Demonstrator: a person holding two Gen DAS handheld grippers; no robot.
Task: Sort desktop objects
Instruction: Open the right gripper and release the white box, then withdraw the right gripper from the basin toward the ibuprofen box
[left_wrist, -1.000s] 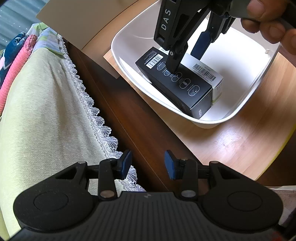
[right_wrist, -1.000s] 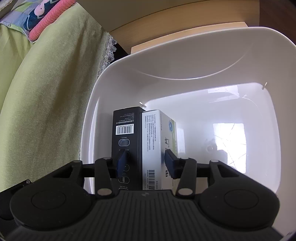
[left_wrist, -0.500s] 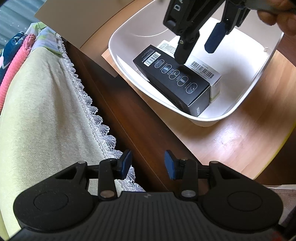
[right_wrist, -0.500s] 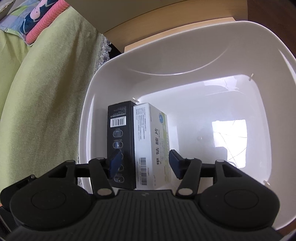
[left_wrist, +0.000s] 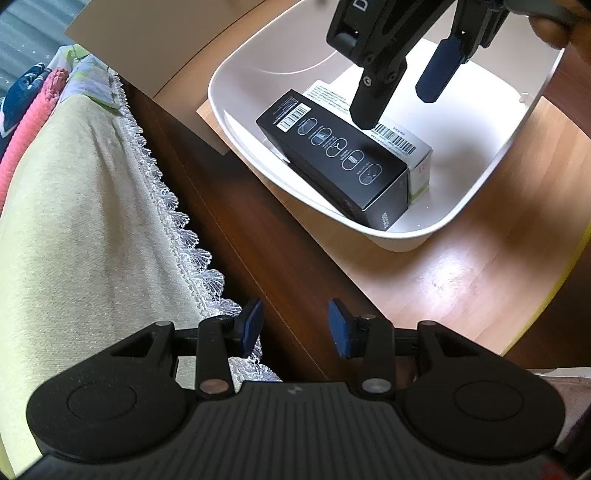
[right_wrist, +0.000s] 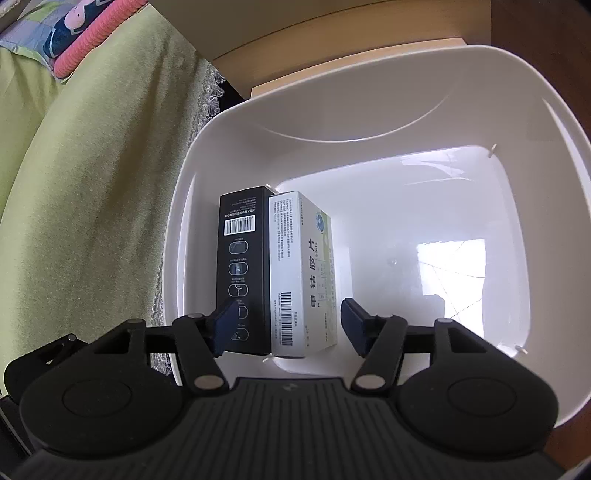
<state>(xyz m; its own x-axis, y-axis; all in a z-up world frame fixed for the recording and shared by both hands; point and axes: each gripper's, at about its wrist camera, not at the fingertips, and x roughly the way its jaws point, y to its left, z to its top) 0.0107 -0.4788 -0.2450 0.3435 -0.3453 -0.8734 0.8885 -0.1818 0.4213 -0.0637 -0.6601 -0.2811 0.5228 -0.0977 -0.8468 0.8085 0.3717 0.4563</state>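
Inside the white plastic bin (right_wrist: 369, 92), the black carton (right_wrist: 242, 269) and the white medicine box (right_wrist: 303, 273) are lying side by side, long faces touching, tucked against the bin's wall nearest the yellow-green cloth (left_wrist: 74, 229). Over them the right gripper (right_wrist: 286, 325) is hanging with its blue-padded fingers (right_wrist: 352, 321) spread wide and gripping nothing. A second ago those pads were sitting close around the two boxes; half a second ago they were already parting; now they are opening wider again and lifting clear, and more of both boxes is showing beneath them. Seen from the left wrist camera, the right gripper (left_wrist: 402, 107) is riding higher in the picture than before, its near finger no longer resting down on the black carton (left_wrist: 332, 155), with the white medicine box (left_wrist: 402, 144) peeking out behind it. The boxes themselves are not shifting at all.

Outside the bin, over the dark wooden desk (left_wrist: 258, 240) beside the cloth's lace edge (left_wrist: 177, 221), the left gripper (left_wrist: 295, 325) is hovering with its fingers (left_wrist: 338, 328) parted and empty, exactly as it was a second ago. The bin is sitting on a lighter wooden board (left_wrist: 461, 280).
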